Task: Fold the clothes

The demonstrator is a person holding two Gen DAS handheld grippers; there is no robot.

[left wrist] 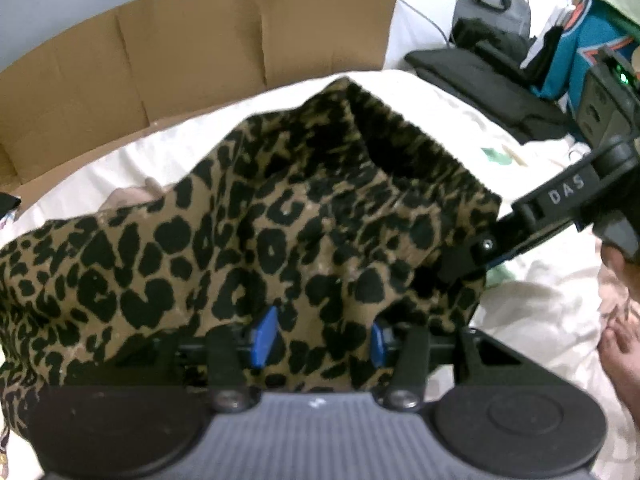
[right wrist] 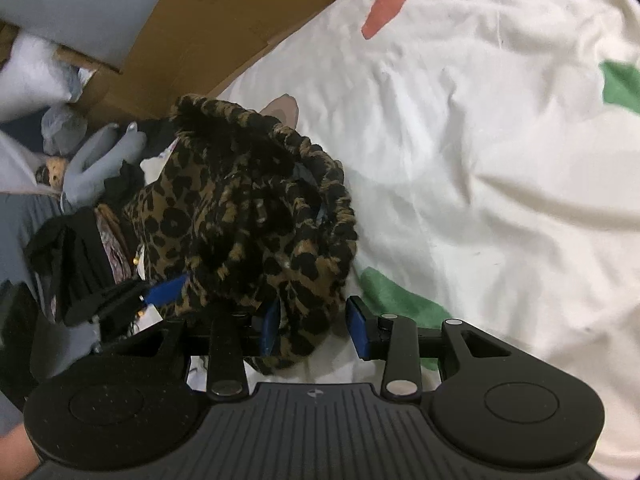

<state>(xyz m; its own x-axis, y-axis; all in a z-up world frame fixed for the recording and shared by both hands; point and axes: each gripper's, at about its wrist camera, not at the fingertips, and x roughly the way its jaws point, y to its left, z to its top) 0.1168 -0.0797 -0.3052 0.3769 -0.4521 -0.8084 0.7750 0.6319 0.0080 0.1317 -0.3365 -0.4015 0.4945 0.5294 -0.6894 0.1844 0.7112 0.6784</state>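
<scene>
The left gripper (left wrist: 320,338) stands with its blue pads (left wrist: 262,336) parted, and the leopard-print garment (left wrist: 256,232) bunches up between them; whether the pads press on the cloth cannot be told from this view. The garment spreads from the near edge of the bed (left wrist: 532,320) out to its left side, its ribbed hem (left wrist: 424,148) lifted toward the middle of the bed.

In the right wrist view, the right gripper (right wrist: 316,328) is released: its left pad touches a fold of the same garment (right wrist: 248,208), while the right pad stands apart from the cloth over the white bedcover (right wrist: 480,140). The left gripper's blue fingertip (right wrist: 166,290) shows at the garment's left edge.

In the left wrist view, the right gripper's black body (left wrist: 560,200) reaches in from the right, its tip at the garment's right edge. A bare foot (left wrist: 624,344) rests at the bed's near right side.

Farther off, a folded dark garment (left wrist: 480,80) lies at the bed's far right corner, with a teal jersey (left wrist: 592,40) beyond it. A flattened cardboard box (left wrist: 200,48) stands along the bed's far edge. A heap of grey and black clothes (right wrist: 80,184) lies off the bed's left side.
</scene>
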